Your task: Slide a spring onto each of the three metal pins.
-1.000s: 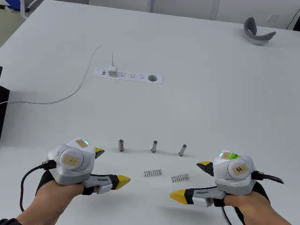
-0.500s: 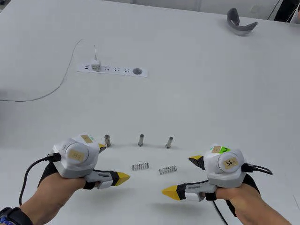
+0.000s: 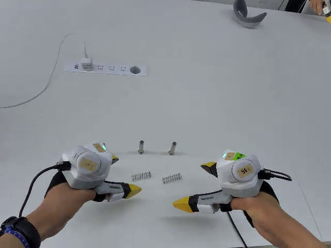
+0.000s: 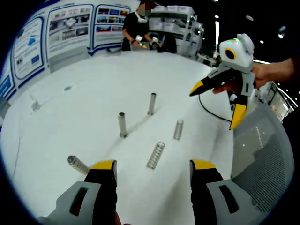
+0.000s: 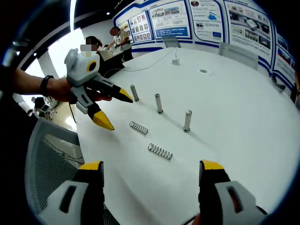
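Left tool and right tool, both spread, have neared the springs between them.

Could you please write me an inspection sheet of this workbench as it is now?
Surface: white table, flat.
Job's things: one pin with a spring on it; two bare pins upright; two loose springs lying flat near them.
Clutter: power strip with one plug; grey curved band at the far edge.
Tongs: left tongs open, holding nothing; right tongs open, holding nothing.
Cables: power strip cord runs off to the left; a black cable leaves each handle.
Surroundings: poster boards, mesh chair, another person behind.
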`<act>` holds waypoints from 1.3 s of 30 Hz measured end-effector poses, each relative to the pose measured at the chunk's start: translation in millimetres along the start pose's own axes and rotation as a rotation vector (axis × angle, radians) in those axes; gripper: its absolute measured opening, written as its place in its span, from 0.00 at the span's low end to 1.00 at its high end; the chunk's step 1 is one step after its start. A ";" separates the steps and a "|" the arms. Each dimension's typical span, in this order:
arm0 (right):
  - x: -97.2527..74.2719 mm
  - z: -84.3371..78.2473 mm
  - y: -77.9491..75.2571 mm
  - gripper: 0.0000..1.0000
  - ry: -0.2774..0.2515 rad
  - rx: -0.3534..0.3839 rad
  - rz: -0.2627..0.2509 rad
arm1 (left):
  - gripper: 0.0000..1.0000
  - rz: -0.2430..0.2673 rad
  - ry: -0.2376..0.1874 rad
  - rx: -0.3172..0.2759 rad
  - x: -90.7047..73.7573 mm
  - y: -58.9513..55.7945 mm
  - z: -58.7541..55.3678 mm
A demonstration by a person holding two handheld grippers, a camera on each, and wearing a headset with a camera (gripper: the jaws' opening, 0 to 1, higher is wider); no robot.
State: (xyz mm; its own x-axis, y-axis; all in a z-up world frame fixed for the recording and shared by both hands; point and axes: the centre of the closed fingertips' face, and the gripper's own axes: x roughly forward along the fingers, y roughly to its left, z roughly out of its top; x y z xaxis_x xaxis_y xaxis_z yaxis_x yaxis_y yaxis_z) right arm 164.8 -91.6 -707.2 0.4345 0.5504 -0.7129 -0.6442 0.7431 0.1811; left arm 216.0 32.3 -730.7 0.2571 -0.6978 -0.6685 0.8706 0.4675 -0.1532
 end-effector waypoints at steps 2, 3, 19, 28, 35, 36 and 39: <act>-2.3 0.1 -1.9 0.85 -0.004 0.003 -0.003 | 0.63 -0.005 0.004 0.002 4.1 -0.8 -0.1; -3.9 -0.1 -2.3 0.85 -0.005 0.005 -0.002 | 0.62 -0.008 0.007 0.006 6.7 -1.5 -0.1; -15.1 -5.9 -8.6 0.84 0.001 0.011 -0.008 | 0.50 -0.031 0.043 0.018 30.6 -5.5 -5.4; -14.6 -7.4 -5.9 0.84 0.002 0.018 0.002 | 0.39 -0.026 0.060 0.039 36.9 -5.2 -9.9; -14.9 -8.4 -6.2 0.83 0.006 0.023 0.004 | 0.29 -0.005 0.087 0.101 39.3 -2.9 -14.6; -14.8 -8.3 -6.4 0.83 0.006 0.023 0.005 | 0.28 0.003 0.085 0.113 39.0 -2.0 -14.4; -14.0 -8.2 -6.7 0.83 0.006 0.026 0.006 | 0.23 0.004 0.093 0.136 38.4 -2.1 -15.8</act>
State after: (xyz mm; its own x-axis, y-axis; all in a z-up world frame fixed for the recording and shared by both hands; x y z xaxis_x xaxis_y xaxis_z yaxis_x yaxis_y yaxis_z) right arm 157.8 -107.4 -703.9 0.4271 0.5527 -0.7156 -0.6303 0.7495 0.2027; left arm 217.4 13.0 -767.5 0.2260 -0.6397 -0.7346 0.9199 0.3882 -0.0550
